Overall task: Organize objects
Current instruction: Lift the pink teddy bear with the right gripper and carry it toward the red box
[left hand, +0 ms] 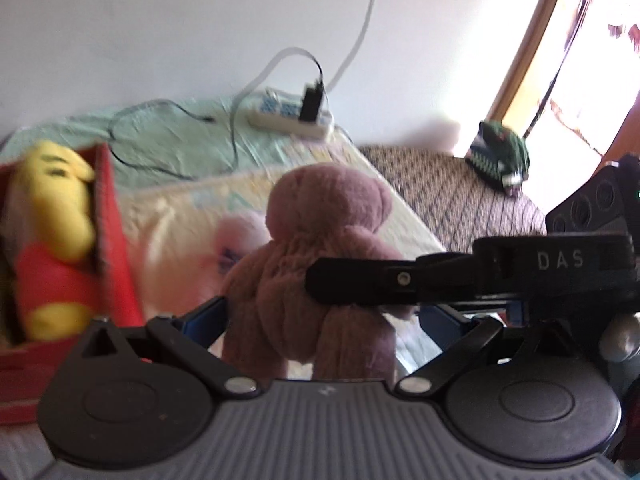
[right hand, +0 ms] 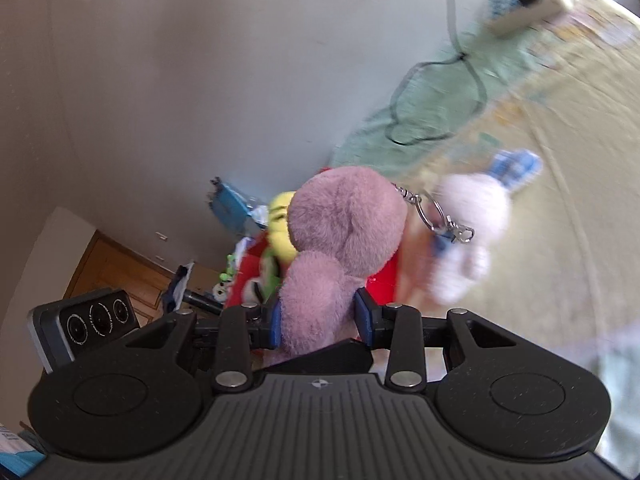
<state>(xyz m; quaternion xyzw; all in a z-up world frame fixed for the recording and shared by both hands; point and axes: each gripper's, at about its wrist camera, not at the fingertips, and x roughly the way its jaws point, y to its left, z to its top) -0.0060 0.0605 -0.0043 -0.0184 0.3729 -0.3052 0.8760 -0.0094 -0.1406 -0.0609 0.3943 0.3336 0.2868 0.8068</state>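
Right gripper point(right hand: 318, 316) clenched on mauve plush toy point(right hand: 340, 240), held above bed point(left hand: 192, 152); left gripper point(left hand: 320, 312) spread wide around same toy, pads apart from it; red box point(left hand: 116, 240) at left holds yellow plush point(left hand: 56, 208); pale plush point(right hand: 472, 232) beyond; power strip point(left hand: 288, 116) far.

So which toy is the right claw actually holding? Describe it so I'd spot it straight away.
Above the pastel bed sheet, right of the red box, hangs the mauve plush bear, pinched by the right claw. Unlike the yellow toy in the box and the white plush behind, it is dusty purple-pink.
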